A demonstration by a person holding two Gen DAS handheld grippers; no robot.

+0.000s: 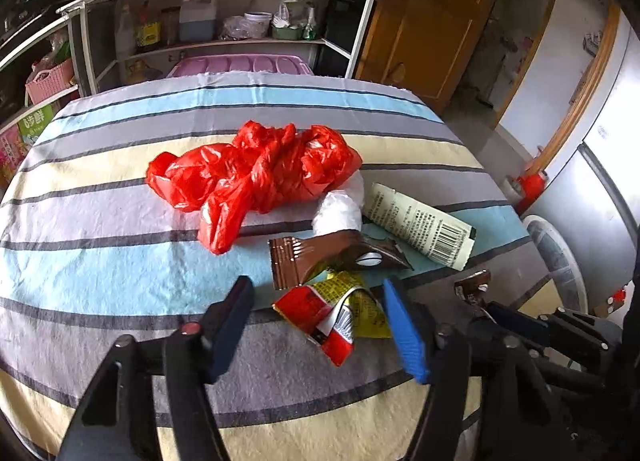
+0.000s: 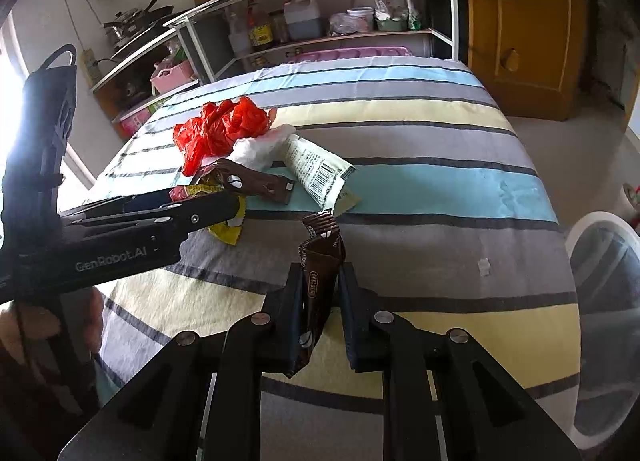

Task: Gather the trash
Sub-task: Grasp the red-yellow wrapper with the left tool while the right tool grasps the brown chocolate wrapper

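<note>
My left gripper (image 1: 320, 327) is open over the striped tablecloth (image 1: 120, 221), and a red and yellow wrapper (image 1: 332, 317) lies between its fingers, clear of the left pad. Beyond it lie a larger brown wrapper (image 1: 332, 257), a white tube (image 1: 420, 225), a white plastic wad (image 1: 340, 209) and a crumpled red plastic bag (image 1: 256, 173). My right gripper (image 2: 320, 273) is shut on a small brown wrapper (image 2: 320, 261), held upright just above the cloth. In the right wrist view the left gripper (image 2: 224, 201) reaches in from the left, over the yellow wrapper (image 2: 228, 233).
A white-rimmed round container (image 2: 608, 301) stands on the floor off the table's right edge. Behind the table is a white shelf unit (image 1: 224, 41) with bottles and bowls, and to its right a wooden cabinet (image 1: 420, 29). A hand (image 2: 24, 333) holds the left gripper's handle.
</note>
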